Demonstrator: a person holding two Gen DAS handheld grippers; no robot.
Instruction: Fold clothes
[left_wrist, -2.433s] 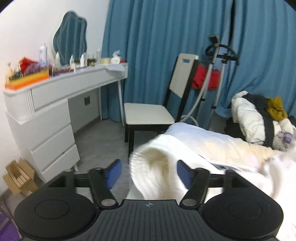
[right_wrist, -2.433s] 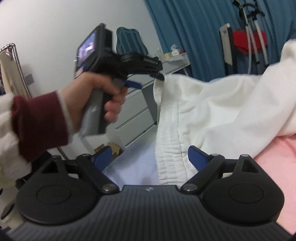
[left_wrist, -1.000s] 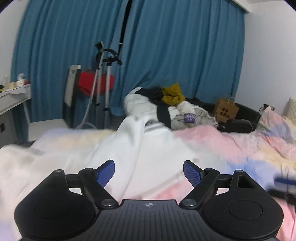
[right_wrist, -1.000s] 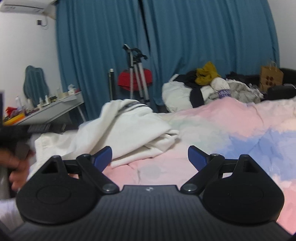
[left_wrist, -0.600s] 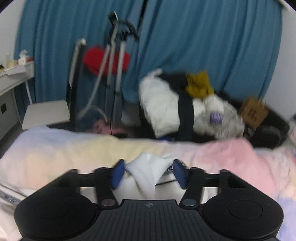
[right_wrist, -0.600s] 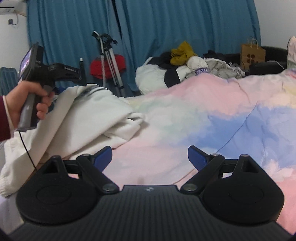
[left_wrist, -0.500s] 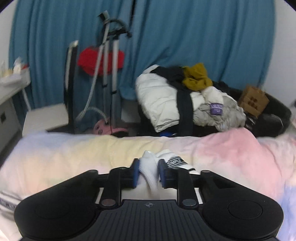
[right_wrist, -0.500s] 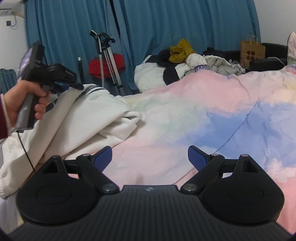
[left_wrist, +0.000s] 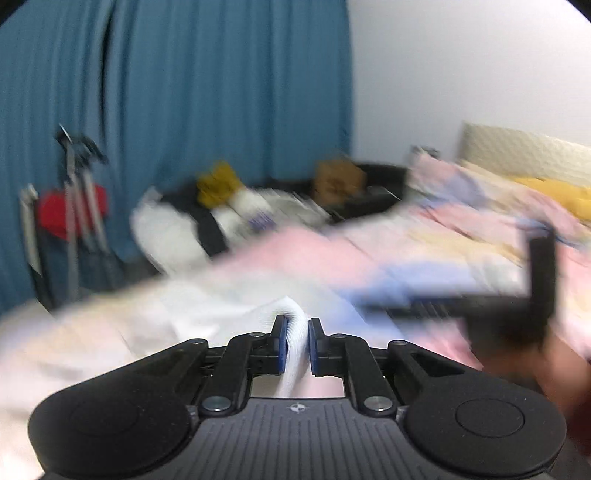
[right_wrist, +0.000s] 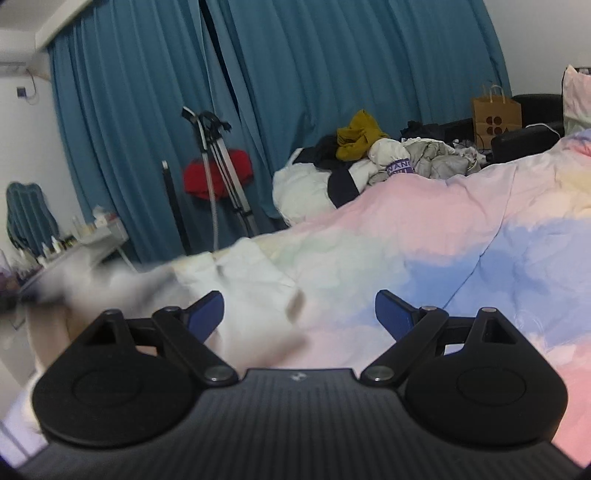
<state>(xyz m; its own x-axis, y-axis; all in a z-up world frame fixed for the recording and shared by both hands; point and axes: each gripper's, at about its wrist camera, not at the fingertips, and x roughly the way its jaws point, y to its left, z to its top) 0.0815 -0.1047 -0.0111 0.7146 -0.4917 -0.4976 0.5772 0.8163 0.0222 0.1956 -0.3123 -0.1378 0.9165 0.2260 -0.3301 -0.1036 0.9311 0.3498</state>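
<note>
A white garment (left_wrist: 184, 314) lies crumpled on the pastel bed cover (left_wrist: 388, 258), and the left wrist view is blurred by motion. My left gripper (left_wrist: 295, 336) is shut on the garment's ribbed white edge (left_wrist: 293, 325), which stands pinched between the blue pads. In the right wrist view the same white garment (right_wrist: 251, 273) lies at the left of the bed, partly smeared. My right gripper (right_wrist: 299, 310) stands open above the bed cover (right_wrist: 443, 251), with nothing between its fingers. The right gripper's dark body shows blurred at the right of the left wrist view.
A heap of clothes (right_wrist: 369, 162) lies beyond the bed in front of blue curtains (right_wrist: 332, 74). A garment steamer stand (right_wrist: 218, 173) with a red item rises at the left. A brown paper bag (right_wrist: 496, 114) sits at the back right, a white dresser (right_wrist: 92, 240) at far left.
My left gripper shut on the garment's ribbed edge and swung right across the bed, dragging the cloth along. The right gripper stayed open and drifted slightly.
</note>
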